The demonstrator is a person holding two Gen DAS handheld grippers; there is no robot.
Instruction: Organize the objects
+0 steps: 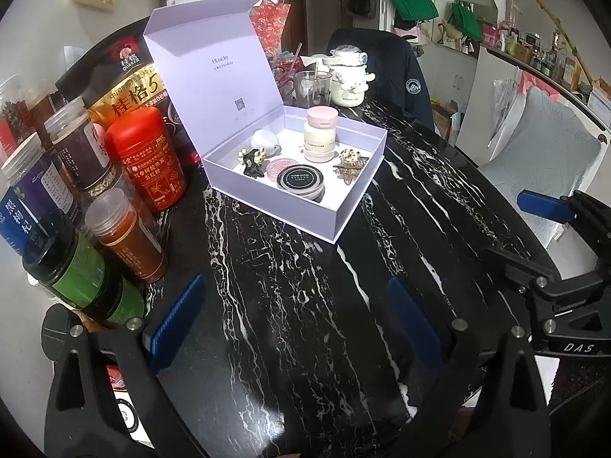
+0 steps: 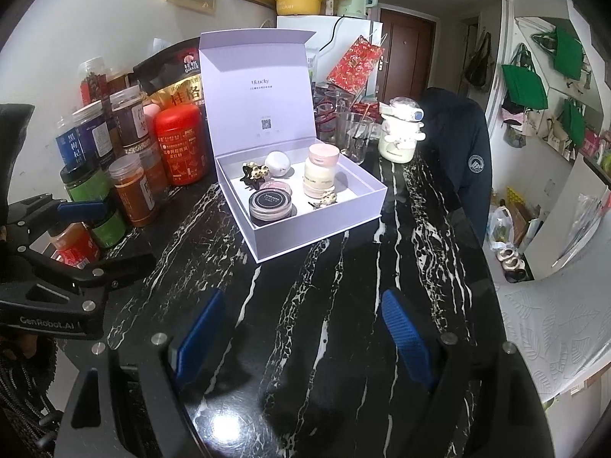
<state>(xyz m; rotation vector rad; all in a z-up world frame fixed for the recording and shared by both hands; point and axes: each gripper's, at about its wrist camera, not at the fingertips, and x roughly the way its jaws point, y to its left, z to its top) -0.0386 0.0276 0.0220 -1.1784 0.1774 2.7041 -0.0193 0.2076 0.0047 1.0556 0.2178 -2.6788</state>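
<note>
A lilac gift box stands on the black marble table with its lid upright. Inside lie a pink-lidded cream jar, a black-lidded tin, a flat pink compact, a white round case and two hair clips. My left gripper hovers open over bare table in front of the box, nothing between its blue pads. My right gripper is likewise open and empty, nearer the table's front edge. Each gripper shows at the edge of the other's view.
Several spice jars and a red tin crowd the left side with a Quaker oats bag. Behind the box stand glass cups and a white character mug. A chair with a dark jacket is at the far side.
</note>
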